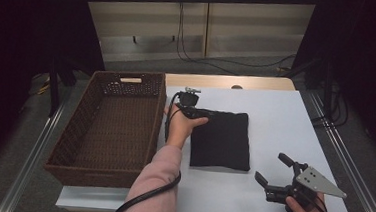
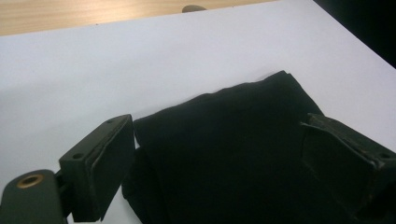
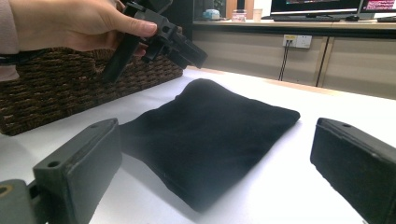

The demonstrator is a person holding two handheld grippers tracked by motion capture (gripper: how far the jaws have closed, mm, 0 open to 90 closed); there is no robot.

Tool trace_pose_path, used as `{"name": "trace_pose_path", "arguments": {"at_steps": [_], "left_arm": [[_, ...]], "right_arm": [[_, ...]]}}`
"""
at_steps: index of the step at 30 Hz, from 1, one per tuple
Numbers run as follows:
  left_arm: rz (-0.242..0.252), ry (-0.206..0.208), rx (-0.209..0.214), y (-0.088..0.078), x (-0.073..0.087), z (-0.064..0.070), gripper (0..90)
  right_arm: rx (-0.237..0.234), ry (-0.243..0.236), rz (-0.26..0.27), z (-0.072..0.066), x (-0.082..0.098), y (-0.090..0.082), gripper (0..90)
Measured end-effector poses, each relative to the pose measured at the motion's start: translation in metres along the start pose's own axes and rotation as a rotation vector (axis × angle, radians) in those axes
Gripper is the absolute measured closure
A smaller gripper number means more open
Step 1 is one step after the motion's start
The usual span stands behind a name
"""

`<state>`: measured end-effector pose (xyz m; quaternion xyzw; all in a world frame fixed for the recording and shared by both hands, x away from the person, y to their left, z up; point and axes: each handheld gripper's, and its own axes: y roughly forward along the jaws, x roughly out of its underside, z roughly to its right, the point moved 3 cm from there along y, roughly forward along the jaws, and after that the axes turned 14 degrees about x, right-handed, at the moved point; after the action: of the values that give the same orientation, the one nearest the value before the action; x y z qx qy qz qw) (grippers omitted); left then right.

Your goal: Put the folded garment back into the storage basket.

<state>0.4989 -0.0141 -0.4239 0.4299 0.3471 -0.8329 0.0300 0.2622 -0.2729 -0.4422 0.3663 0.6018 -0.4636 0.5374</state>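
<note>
ITEM: folded black cloth (image 1: 220,140), centre of high view, flat on white table (image 1: 285,123), just right of wicker basket (image 1: 109,125). Basket looks empty.

L gripper (image 1: 195,112): at cloth's upper-left corner in high view. In left gripper view its jaws stand wide apart, one each side of the cloth (image 2: 224,154) corner; nothing pinched yet. Can't tell whether the lower jaw is under the fabric or just beside it.

R gripper (image 1: 277,173): lower right of high view, over bare table, well apart from cloth. Jaws wide, holding nothing. In right gripper view the cloth (image 3: 205,135) lies ahead between the jaws, L gripper (image 3: 154,39) and hand (image 3: 74,23) above its far corner.

STEP (judged): grab the cloth, prob. for transfer to basket.

HOW-TO:
- Get one L jaw under all layers at the corner before you close; top-layer-only pinch likely unfolds it.
- Bite deep, not on the very edge.
- Bring R in low to the near-right corner, same approach.
- Lift both level so the fold holds.
- Clear basket rim (image 1: 161,109) before you lower.
</note>
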Motion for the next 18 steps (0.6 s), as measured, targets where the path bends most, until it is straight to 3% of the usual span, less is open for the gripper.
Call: {"name": "trace_pose_path", "arguments": {"at_steps": [18], "left_arm": [[-0.028, -0.011, -0.036, 0.011, 0.005, -0.018, 16.0]], "right_arm": [[-0.003, 0.002, 0.006, 0.0, 0.0, 0.001, 1.8]]}}
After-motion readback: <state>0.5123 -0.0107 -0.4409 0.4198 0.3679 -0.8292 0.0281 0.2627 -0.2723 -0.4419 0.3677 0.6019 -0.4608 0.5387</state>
